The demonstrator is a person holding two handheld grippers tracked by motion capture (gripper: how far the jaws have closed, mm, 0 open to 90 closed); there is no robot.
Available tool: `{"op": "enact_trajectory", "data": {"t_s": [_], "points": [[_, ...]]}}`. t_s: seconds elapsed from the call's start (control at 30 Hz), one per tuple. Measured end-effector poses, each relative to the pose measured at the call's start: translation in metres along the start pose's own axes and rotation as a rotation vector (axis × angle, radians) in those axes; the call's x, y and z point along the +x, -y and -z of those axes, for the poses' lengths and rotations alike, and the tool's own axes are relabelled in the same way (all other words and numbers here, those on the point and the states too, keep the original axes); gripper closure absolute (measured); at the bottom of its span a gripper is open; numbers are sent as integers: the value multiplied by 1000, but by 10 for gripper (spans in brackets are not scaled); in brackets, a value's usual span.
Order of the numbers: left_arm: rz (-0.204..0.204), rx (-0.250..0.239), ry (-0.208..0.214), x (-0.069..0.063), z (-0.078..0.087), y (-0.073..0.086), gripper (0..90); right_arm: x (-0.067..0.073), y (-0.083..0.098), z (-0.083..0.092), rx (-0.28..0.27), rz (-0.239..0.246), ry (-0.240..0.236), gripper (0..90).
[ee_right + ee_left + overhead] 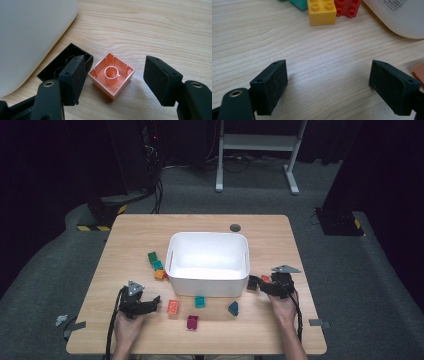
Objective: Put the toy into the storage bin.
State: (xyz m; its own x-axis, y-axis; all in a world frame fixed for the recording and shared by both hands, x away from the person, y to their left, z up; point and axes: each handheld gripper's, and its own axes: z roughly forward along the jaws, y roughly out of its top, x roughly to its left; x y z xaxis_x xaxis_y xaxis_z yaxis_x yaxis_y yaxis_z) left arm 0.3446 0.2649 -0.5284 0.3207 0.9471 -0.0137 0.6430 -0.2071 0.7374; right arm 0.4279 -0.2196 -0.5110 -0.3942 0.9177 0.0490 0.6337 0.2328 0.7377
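left hand-held gripper (150,303): black, grey three-cornered plate, black cable | right hand-held gripper (260,284): same build (brass-ringed screw holes) | forearms: bare

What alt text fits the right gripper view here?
The right gripper has its black jaws open around a salmon-pink brick lying hollow side up on the wooden table, pads not touching it. A black brick, also hollow side up, lies just behind the left jaw, beside the white bin.
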Motion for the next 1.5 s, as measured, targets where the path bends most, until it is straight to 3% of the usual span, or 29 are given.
{"op": "enact_trajectory", "data": {"t_s": [0.7, 0.73, 0.77, 1.13, 1.5], "points": [[0, 0, 0, 0, 0, 0, 154, -1, 8, -3, -17, 32, 6, 479], [-2, 0, -1, 0, 0, 0, 154, -1, 8, -2, -20, 31, 6, 492], [0, 0, 0, 0, 0, 0, 154, -1, 9, 2, -40, 42, 2, 587], [0, 0, 0, 0, 0, 0, 154, 1, 8, 3, -26, 52, 7, 590], [-2, 0, 0, 0, 0, 0, 154, 1, 7, 8, -53, 50, 8, 595]]}}
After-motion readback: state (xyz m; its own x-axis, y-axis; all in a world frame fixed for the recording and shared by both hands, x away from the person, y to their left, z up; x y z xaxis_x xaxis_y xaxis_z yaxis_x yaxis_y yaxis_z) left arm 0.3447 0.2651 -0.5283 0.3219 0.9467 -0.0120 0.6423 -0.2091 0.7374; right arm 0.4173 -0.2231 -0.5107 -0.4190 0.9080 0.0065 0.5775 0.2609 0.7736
